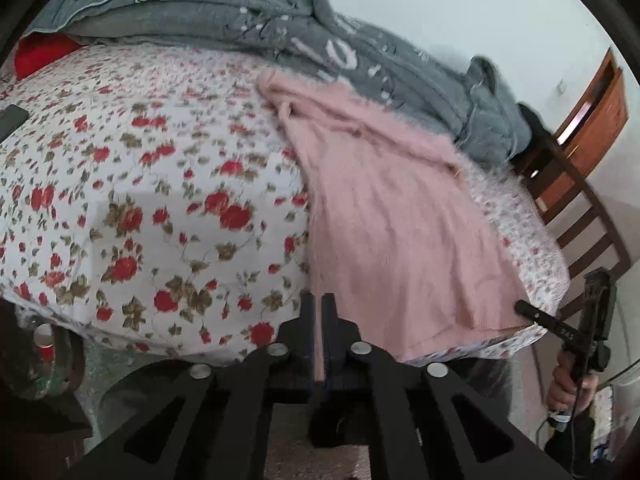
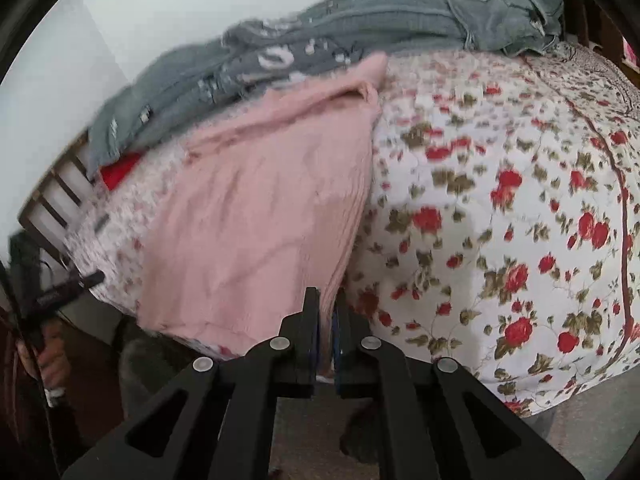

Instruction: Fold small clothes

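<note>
Floral bedspread (image 1: 140, 208) covers the bed, with a grey blanket (image 1: 360, 52) heaped at twelve o'clock. Pink garment (image 1: 392, 216) lies toward three o'clock, its near hem pinched by both the left gripper (image 1: 319, 304) and the right gripper (image 2: 328, 300), jaws closed on fabric.

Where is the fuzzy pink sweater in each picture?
Left wrist view: the pink sweater lies right of centre on the flowery bedspread.
Right wrist view: the pink sweater lies left of centre.
Shared landmark: the grey blanket, bunched along the bed's far side behind the sweater.
</note>
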The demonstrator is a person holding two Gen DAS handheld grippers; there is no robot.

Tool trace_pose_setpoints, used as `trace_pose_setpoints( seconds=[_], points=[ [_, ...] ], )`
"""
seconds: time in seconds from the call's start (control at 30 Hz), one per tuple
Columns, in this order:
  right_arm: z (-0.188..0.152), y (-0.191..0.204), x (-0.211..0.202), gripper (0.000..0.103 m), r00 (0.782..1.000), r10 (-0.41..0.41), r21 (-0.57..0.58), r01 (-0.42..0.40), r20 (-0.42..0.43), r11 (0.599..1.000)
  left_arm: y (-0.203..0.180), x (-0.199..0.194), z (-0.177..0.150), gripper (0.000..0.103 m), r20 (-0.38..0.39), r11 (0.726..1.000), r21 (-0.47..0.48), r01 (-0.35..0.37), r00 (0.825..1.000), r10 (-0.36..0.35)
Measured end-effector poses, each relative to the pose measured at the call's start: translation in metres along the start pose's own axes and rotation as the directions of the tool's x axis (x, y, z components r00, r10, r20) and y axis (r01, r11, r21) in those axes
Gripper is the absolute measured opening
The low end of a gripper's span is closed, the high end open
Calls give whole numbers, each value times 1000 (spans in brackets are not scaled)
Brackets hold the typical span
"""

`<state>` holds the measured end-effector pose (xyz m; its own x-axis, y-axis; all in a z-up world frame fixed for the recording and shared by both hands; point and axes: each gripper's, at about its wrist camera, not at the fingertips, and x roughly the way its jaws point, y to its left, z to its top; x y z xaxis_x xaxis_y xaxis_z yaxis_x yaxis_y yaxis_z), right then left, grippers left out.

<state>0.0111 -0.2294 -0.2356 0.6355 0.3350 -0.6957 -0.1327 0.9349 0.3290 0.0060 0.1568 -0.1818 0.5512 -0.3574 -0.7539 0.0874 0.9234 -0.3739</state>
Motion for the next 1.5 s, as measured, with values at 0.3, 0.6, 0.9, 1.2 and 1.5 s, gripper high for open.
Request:
trace_pose_setpoints(
  seconds=[0.3, 0.6, 0.9, 1.2, 1.5],
  points=[
    [-7, -12, 18, 38, 999, -41, 39, 42, -18, 998, -8, 36, -11, 58, -40, 998, 23, 53, 998, -52],
    [-5, -2, 43, 19, 998, -31, -3, 31, -54, 1000, -13, 66, -8, 56, -85, 997, 32, 65, 994, -62],
    [3, 14, 21, 6, 999, 38, -43, -39, -17, 998, -23, 57, 2, 8, -74, 995, 36, 97, 993, -94],
    [59, 18, -35, 6, 977, 183, 5, -185, 109, 983, -15, -8, 63, 7, 80, 963, -95, 251, 966, -244],
    [152, 5, -33, 5, 959, 210, 61, -225, 193, 972, -14, -8, 148, 7, 171, 954, -168, 248, 961, -219]
  ],
)
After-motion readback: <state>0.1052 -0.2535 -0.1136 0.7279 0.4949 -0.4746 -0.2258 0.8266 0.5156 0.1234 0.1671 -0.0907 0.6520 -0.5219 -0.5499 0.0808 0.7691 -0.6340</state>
